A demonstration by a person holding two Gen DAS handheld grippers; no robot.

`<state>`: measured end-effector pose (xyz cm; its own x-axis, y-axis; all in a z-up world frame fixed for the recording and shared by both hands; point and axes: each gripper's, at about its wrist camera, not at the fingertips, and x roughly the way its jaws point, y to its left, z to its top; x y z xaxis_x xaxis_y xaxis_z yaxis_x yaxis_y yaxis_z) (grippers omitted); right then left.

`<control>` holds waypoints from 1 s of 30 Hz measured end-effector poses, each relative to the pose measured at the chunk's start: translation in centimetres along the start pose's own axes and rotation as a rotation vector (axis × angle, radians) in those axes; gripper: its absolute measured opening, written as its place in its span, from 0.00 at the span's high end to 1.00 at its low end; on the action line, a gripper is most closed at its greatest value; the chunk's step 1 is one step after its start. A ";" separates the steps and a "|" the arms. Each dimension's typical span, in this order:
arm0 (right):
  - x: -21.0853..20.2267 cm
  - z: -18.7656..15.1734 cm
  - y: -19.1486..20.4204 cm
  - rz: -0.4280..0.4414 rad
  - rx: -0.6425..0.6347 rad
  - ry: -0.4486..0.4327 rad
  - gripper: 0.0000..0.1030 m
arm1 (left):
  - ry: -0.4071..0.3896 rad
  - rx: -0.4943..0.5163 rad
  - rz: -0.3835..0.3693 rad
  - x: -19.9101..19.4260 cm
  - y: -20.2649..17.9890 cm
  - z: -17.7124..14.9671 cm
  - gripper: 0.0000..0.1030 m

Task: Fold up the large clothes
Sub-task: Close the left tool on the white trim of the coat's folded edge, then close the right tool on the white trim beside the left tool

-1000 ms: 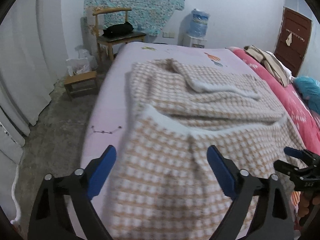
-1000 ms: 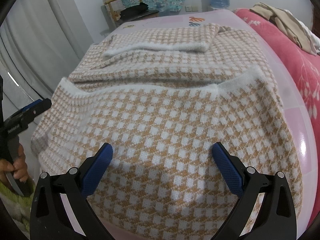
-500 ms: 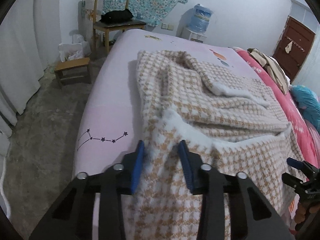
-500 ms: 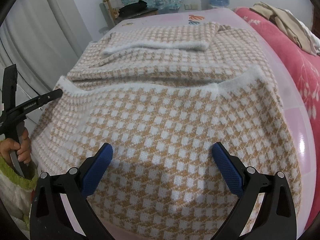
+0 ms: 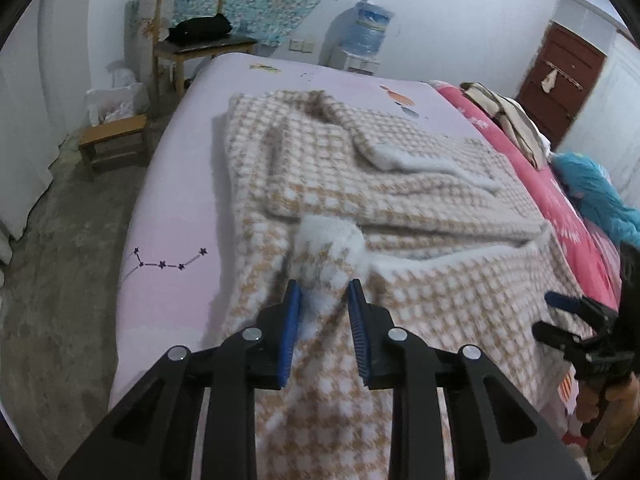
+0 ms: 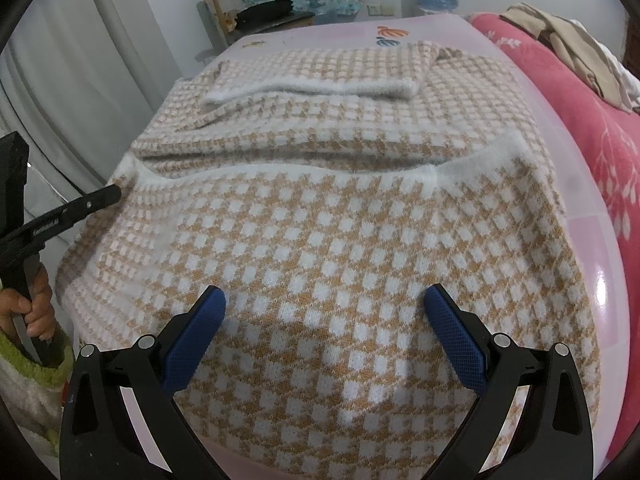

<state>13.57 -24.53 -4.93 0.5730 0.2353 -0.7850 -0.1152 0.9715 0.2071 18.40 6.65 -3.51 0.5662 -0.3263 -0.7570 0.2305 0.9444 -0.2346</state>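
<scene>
Fingers on my left gripper are closing, with the fluffy white edge of the checked sweater bunched between them. My right gripper hovers over the sweater with its fingers wide apart, holding nothing. The sweater lies spread on the pink bed. I cannot read any writing.
</scene>
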 end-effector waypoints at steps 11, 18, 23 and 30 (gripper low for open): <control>-0.2 -0.1 -0.2 -0.005 -0.004 0.004 0.08 | 0.083 -0.022 0.036 2.0 0.8 0.9 0.76; -0.3 -0.1 -0.3 -0.002 -0.008 0.003 0.08 | 0.105 0.002 0.040 1.8 0.8 0.4 0.74; -0.1 0.0 0.0 -0.005 -0.004 0.001 0.08 | 0.099 -0.040 0.012 1.7 1.1 0.6 0.74; -0.1 0.2 0.1 -0.007 -0.004 0.003 0.08 | 0.103 0.030 0.073 2.0 0.1 0.2 0.74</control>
<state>13.66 -24.42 -4.70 0.5715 0.2290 -0.7880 -0.1150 0.9732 0.1994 19.73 6.08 -4.97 0.4983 -0.2496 -0.8303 0.2162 0.9632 -0.1598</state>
